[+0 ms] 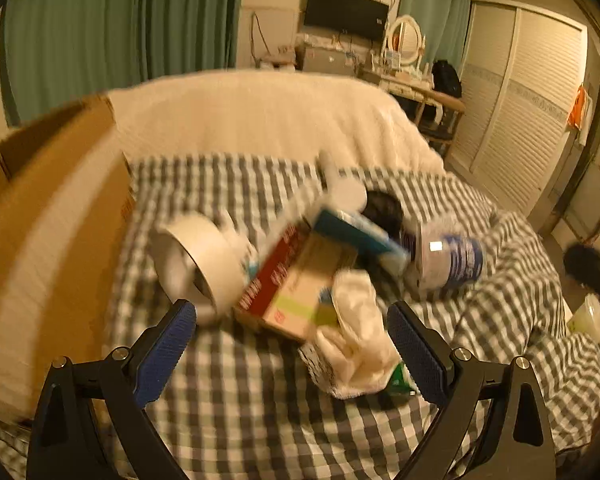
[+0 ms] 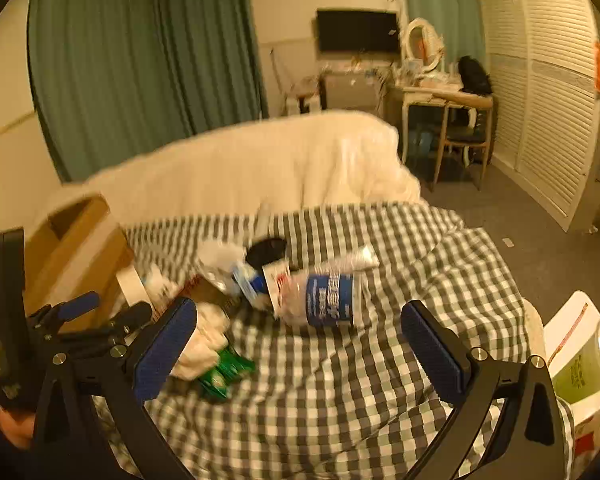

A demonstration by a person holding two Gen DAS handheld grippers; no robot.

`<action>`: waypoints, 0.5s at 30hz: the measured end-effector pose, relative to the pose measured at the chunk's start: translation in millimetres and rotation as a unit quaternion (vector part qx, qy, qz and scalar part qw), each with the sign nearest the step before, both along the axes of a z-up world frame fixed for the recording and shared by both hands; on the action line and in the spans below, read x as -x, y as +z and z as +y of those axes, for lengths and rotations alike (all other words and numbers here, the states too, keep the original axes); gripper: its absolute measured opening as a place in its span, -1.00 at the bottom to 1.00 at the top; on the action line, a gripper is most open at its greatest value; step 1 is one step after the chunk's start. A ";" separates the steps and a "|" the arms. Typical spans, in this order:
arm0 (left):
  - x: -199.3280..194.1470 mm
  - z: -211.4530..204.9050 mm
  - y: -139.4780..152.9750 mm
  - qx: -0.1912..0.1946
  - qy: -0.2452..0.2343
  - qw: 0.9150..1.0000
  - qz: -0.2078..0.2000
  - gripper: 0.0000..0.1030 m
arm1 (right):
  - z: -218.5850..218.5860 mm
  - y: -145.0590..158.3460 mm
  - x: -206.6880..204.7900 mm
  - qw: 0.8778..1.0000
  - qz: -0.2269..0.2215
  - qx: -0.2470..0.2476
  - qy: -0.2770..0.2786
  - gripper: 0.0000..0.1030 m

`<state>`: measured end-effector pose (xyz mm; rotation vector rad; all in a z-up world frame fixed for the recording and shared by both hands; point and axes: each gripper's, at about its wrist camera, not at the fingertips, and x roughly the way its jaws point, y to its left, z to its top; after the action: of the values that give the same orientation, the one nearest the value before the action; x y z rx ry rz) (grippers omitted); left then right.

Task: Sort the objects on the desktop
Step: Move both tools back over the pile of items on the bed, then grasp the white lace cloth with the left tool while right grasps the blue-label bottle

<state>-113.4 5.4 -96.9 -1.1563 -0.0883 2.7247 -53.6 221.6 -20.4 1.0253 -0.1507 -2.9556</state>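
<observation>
A pile of objects lies on a grey checked cloth (image 1: 240, 380): a roll of white tape (image 1: 198, 258), a red and tan box (image 1: 296, 284), a teal box (image 1: 360, 234), a white cloth (image 1: 360, 336), a green packet (image 2: 224, 372), a black object (image 2: 266, 250) and a clear bottle with a blue label (image 2: 324, 298). My left gripper (image 1: 292, 344) is open and empty just in front of the box and cloth. My right gripper (image 2: 300, 340) is open and empty in front of the bottle. The left gripper also shows in the right wrist view (image 2: 100, 312).
An open cardboard box (image 1: 48, 220) stands at the left edge of the cloth. A cream blanket (image 1: 260, 116) lies behind the pile. A white bag and a green-labelled jar (image 2: 584, 364) sit at the right. A desk and chair (image 2: 452, 120) stand further back.
</observation>
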 end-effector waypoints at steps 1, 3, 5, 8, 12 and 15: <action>2.9 3.3 -4.8 -0.006 -0.009 1.000 -0.009 0.92 | 0.6 -2.0 3.5 1.000 -0.004 -0.007 0.000 0.99; 8.9 7.7 -11.0 -0.004 -0.017 1.000 -0.021 0.92 | 2.3 -5.8 11.6 1.000 -0.007 -0.019 0.005 0.99; 13.2 10.2 -16.2 -0.005 -0.019 1.000 -0.018 0.92 | 5.4 -12.2 19.8 1.000 -0.011 -0.025 0.000 0.99; 19.0 11.2 -25.8 -0.009 -0.019 0.999 -0.029 0.88 | 10.9 -30.9 35.4 0.999 -0.041 -0.012 -0.011 0.99; 20.2 10.7 -31.8 -0.009 -0.024 0.999 -0.034 0.43 | 12.9 -51.5 51.5 0.997 -0.070 -0.006 -0.028 0.99; 21.1 15.9 -33.0 0.012 -0.037 0.999 -0.032 -0.08 | 11.6 -58.9 62.4 0.996 -0.081 -0.012 -0.037 0.99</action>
<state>-134.4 21.3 -129.9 -1.2280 -0.0218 2.6308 -116.1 233.2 -79.3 1.2897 -0.1590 -2.9435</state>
